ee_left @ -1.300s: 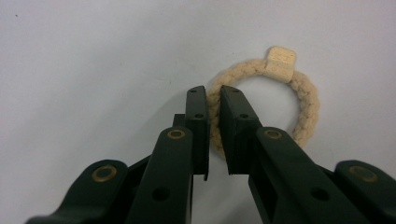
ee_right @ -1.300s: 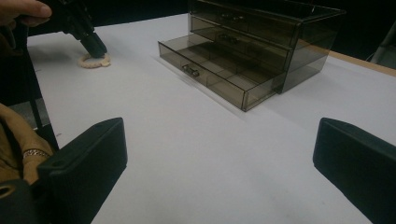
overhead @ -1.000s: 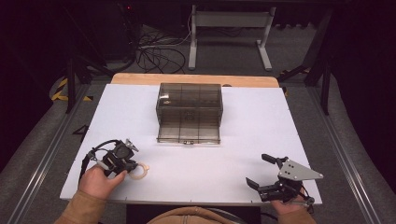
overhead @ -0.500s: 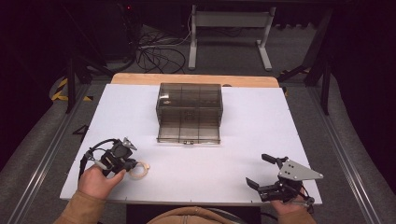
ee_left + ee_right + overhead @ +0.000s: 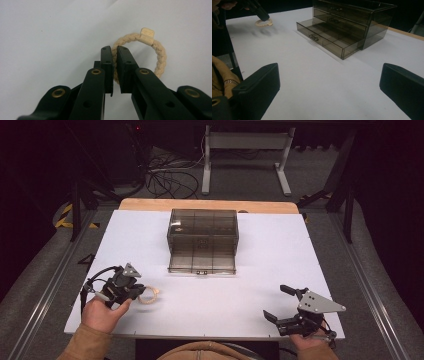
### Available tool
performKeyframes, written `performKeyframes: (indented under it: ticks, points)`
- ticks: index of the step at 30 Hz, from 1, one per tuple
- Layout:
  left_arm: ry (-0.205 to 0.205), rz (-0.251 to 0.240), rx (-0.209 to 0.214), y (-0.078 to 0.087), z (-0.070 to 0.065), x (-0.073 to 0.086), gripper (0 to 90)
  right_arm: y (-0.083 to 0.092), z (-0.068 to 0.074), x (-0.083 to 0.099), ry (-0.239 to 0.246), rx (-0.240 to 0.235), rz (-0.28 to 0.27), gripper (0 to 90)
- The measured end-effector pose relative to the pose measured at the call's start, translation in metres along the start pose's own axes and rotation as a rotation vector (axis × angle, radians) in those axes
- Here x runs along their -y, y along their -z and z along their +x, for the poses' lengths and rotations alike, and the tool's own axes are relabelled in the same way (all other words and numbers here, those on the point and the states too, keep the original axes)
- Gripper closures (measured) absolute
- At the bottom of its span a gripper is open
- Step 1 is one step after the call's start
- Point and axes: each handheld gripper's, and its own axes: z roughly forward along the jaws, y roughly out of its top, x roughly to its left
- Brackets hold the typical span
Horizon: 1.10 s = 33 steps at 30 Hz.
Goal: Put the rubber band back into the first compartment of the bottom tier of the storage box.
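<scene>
A tan braided rope ring [image 5: 160,57] with a small wooden bead [image 5: 147,35] lies on the white table. My left gripper [image 5: 114,53] is shut on the ring's near-left side. In the high view this gripper [image 5: 141,292] is at the front left, with the ring [image 5: 151,295] just to its right. My right gripper [image 5: 278,303] stands open at the front right with nothing between its jaws. In the right gripper view its jaws [image 5: 329,85] are spread wide over bare table, and the ring [image 5: 264,23] shows far off under the left gripper [image 5: 262,16].
A smoky transparent drawer box [image 5: 202,227] stands at the table's middle back, its bottom drawer [image 5: 202,262] pulled out toward me. The white table top [image 5: 260,270] ends at a wooden strip at the back. Cables and a metal stand lie on the floor beyond.
</scene>
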Motion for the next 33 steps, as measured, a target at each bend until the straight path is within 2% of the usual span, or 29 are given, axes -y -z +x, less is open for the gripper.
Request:
performKeyframes:
  ticks: [2,6,10,20,25,33]
  points:
    - [0.010,-0.035,0.004,0.004,0.001,0.001,83.8,0.000,0.000,0.000,-0.001,-0.001,0.000,3.5]
    - [0.013,-0.057,0.003,0.006,0.003,0.001,83.7,0.000,0.000,0.000,-0.002,0.000,0.001,3.5]
    - [0.024,-0.104,-0.013,0.010,0.004,0.003,83.7,0.000,0.000,0.000,-0.002,0.000,0.001,3.5]
    - [0.049,-0.181,0.009,0.018,0.009,0.006,83.7,0.000,0.000,0.000,-0.002,0.000,0.002,3.5]
    - [0.067,-0.250,0.005,0.025,0.010,0.009,83.7,0.000,0.000,0.000,-0.001,0.000,0.003,3.5]
    - [0.080,-0.305,0.018,0.028,0.013,0.012,83.7,0.000,0.000,0.000,0.000,-0.001,0.003,3.5]
